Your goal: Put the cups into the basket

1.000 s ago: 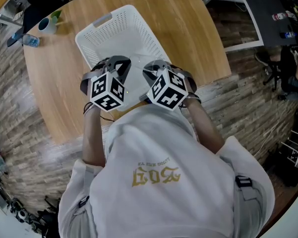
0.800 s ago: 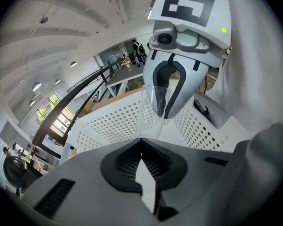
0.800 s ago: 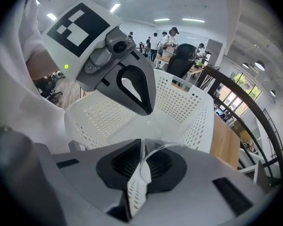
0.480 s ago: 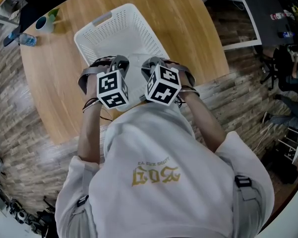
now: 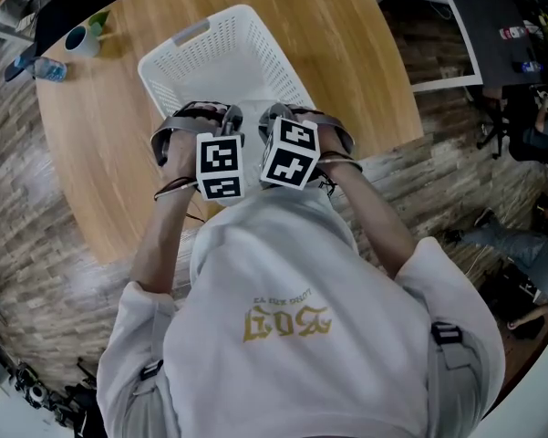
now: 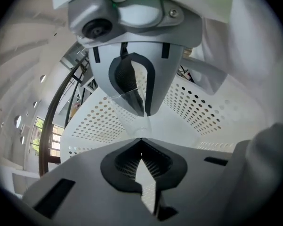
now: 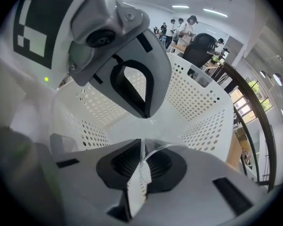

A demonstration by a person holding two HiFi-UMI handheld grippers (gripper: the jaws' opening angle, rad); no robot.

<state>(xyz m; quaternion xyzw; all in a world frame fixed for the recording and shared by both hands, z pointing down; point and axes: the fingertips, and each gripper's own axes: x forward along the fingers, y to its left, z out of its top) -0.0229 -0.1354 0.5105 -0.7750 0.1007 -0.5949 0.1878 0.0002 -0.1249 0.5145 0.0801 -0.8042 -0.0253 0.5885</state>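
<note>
**Stock at table: two grippers, two clear cups, one basket**

- Mug (image 5: 77, 39) – far-L edge of round wooden table (image 5: 346, 53); well apart from basket.
- Bottle (image 5: 47, 69) – lying just beside mug, also at far L.
- Left gripper (image 6: 142, 127) – held over near end of basket, marker cube facing up. Jaws almost together, only a sliver of gap. Pinched between them is the thin wall of a left clear cup (image 6: 140, 130). Cup is see-through, so its outline is hard to follow. It hangs inside the basket walls; can't tell if it touches the floor.
- Basket (image 5: 264, 62) – white, perforated, rectangular, on table centre w/ handle slot at far end. Near end lies under both grippers. Inside looks bare apart from what the grippers hold.
- Right gripper (image 7: 142, 128) – just beside the L one, cubes nearly touching. Jaws closed down narrow on the rim of a right clear cup (image 7: 153, 149), its curved lip showing over the lower jaw. Cup sits within basket walls, above the floor.
- White hoodie (image 5: 301, 336) – person's, fills the lower head view.
</note>
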